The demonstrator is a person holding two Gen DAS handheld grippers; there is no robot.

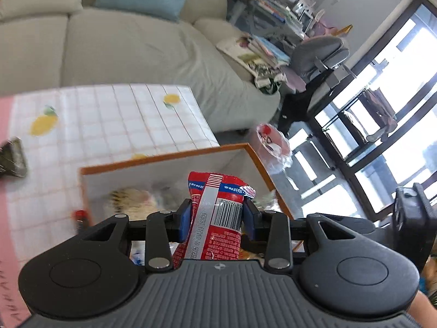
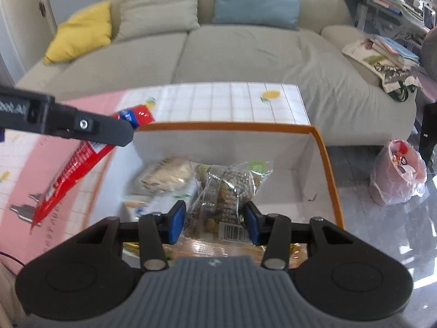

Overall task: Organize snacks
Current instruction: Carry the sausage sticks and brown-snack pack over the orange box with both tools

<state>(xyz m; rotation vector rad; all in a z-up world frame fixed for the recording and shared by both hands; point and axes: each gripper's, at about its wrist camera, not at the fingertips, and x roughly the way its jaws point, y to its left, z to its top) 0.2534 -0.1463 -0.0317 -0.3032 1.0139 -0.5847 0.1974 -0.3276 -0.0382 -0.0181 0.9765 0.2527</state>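
Note:
My left gripper (image 1: 215, 217) is shut on a red snack packet (image 1: 215, 213) with a barcode, held over the near left part of a white box with an orange rim (image 1: 169, 158). In the right wrist view the same red packet (image 2: 73, 164) hangs from the left gripper (image 2: 120, 134) beside the box's left wall (image 2: 153, 142). My right gripper (image 2: 215, 218) is shut on a clear bag of greenish snacks (image 2: 229, 186), above the inside of the box. Pale wrapped snacks (image 2: 166, 177) lie in the box.
The box stands on a table with a pink and white lemon-print cloth (image 1: 103, 114). A dark packet (image 1: 12, 158) lies at the table's left. A beige sofa (image 2: 218, 54) is behind, a pink-bagged bin (image 2: 398, 172) on the floor to the right.

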